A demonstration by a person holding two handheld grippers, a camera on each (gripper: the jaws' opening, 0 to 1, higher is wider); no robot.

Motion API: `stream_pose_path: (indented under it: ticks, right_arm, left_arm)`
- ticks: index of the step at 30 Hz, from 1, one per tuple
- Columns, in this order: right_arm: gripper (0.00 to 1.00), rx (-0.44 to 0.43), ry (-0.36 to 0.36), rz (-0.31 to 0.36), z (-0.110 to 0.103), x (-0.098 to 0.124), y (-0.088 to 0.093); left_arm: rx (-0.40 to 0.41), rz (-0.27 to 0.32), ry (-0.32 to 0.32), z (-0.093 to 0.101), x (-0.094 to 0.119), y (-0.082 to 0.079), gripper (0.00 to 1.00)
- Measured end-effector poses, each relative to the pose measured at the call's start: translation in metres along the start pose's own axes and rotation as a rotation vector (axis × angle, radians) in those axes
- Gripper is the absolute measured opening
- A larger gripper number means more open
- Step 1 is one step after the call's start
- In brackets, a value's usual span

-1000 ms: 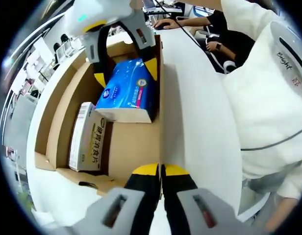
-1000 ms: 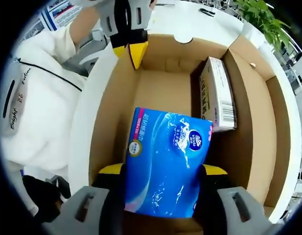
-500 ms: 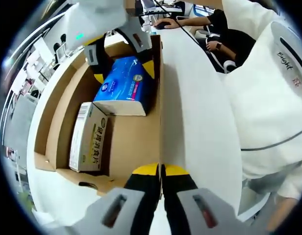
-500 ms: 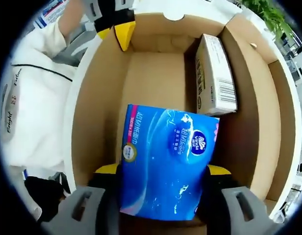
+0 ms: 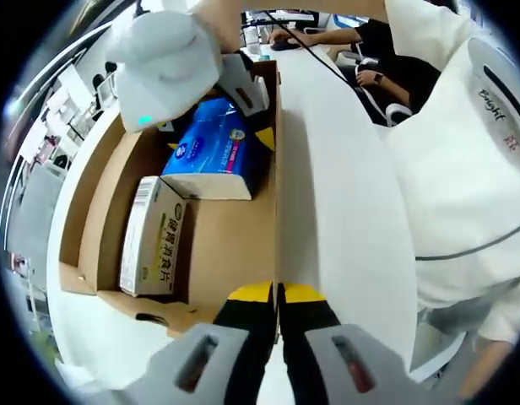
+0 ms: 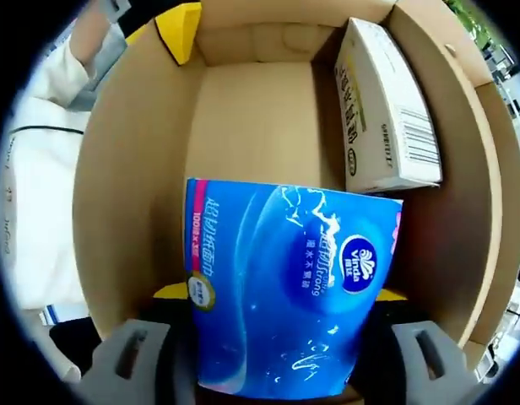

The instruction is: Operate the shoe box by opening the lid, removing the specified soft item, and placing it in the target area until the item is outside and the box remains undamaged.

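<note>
The open shoe box (image 5: pixel 235 245) shows its brown inside. My left gripper (image 5: pixel 277 294) is shut on the edge of the white lid flap (image 5: pixel 336 194), which stands at the box's right side. A blue tissue pack (image 5: pixel 205 160) hangs tilted above the box floor, and my right gripper (image 5: pixel 216 135) is shut on it. In the right gripper view the tissue pack (image 6: pixel 285 278) sits between the yellow fingertips (image 6: pixel 171 291) of my right gripper (image 6: pixel 278 295). The left gripper's yellow tip (image 6: pixel 180 21) shows on the box's far left corner.
A white medicine carton (image 5: pixel 150 236) lies along the box's other long wall; the same medicine carton (image 6: pixel 382 110) lies right of the bare cardboard floor (image 6: pixel 251 118). A person in a white sleeve (image 5: pixel 463 169) stands close on the right. Desks and seated people lie beyond.
The right gripper has raised and tipped the tissue pack a little off the box floor, its housing swinging nearer the left camera. The left gripper has held still on the flap.
</note>
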State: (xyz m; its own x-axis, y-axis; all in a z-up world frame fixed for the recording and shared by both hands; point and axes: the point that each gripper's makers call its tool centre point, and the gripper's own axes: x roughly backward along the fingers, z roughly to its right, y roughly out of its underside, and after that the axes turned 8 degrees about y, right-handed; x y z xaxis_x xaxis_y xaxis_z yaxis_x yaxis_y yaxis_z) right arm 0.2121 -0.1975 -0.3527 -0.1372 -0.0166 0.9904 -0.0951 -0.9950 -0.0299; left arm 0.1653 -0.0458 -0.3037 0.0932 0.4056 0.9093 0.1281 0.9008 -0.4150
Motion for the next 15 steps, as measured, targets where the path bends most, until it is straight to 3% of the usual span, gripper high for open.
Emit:
stream_pose_path:
  ticks: [8, 15]
  right_arm:
    - [0.82, 0.008, -0.005, -0.072, 0.0019, -0.0008, 0.0006]
    - [0.81, 0.003, -0.002, -0.055, 0.0041, -0.0001, 0.0018]
  left_arm:
    - [-0.003, 0.007, -0.004, -0.0001, 0.0001, 0.0002, 0.01]
    - [-0.005, 0.009, -0.003, 0.0003, 0.0002, 0.0002, 0.01]
